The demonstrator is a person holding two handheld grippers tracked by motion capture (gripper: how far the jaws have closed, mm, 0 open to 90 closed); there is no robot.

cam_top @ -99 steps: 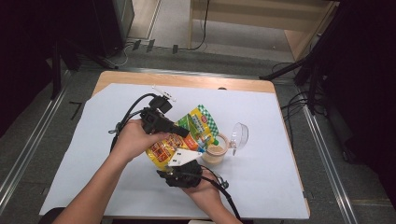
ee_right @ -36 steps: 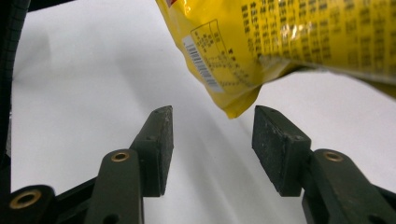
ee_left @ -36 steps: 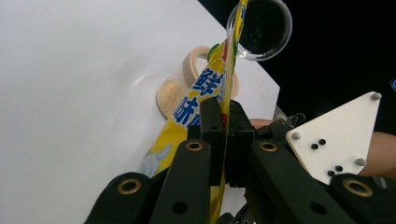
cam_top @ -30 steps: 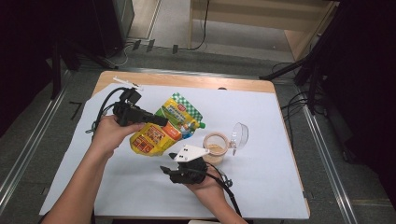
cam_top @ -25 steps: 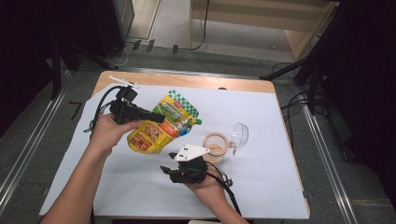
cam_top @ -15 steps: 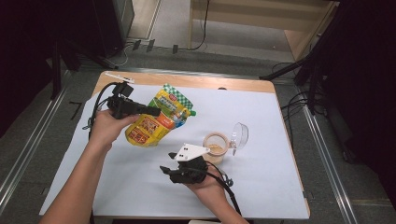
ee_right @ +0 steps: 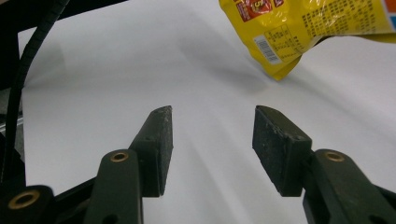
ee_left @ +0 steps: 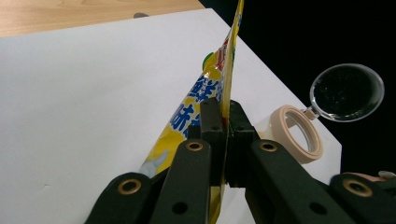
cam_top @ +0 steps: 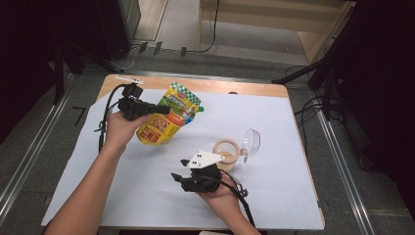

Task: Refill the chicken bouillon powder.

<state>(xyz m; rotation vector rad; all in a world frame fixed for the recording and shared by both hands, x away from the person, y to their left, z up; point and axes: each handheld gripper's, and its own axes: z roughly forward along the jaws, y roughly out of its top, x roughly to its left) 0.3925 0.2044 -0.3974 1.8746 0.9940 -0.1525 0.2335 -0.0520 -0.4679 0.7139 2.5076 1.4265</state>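
My left gripper [cam_top: 157, 110] is clamped tight on the yellow pouch [cam_top: 169, 115]; in the left gripper view the two jaws are pressed together with only the thin flat edge of the pouch [ee_left: 219, 88] between them. I have it by one side, roughly halfway along its length, and the pouch is lifted off the white sheet [cam_top: 274, 127] over the far left part of the table [cam_top: 225, 86].

Seen from the high view, the pouch's long axis runs on a slant: its green checkered top points away from me and to the right, toward the far edge of the table, while the yellow bottom end points back toward me and to the left. From my left gripper's own camera the pouch stands edge-on, a narrow strip rising up and slightly right out of the jaws (the printing on its face is too foreshortened to read).

My right gripper [cam_top: 177, 177] sits low on the near middle of the sheet, jaws parted about halfway with nothing between them, just bare white paper. In the right gripper view the pouch's bottom corner [ee_right: 280, 70] hangs above the sheet ahead of those jaws, well apart from them.

Just beyond my right hand [cam_top: 220, 196] stands the small beige jar [cam_top: 226, 152], its clear lid [cam_top: 251, 142] flipped open to the right.
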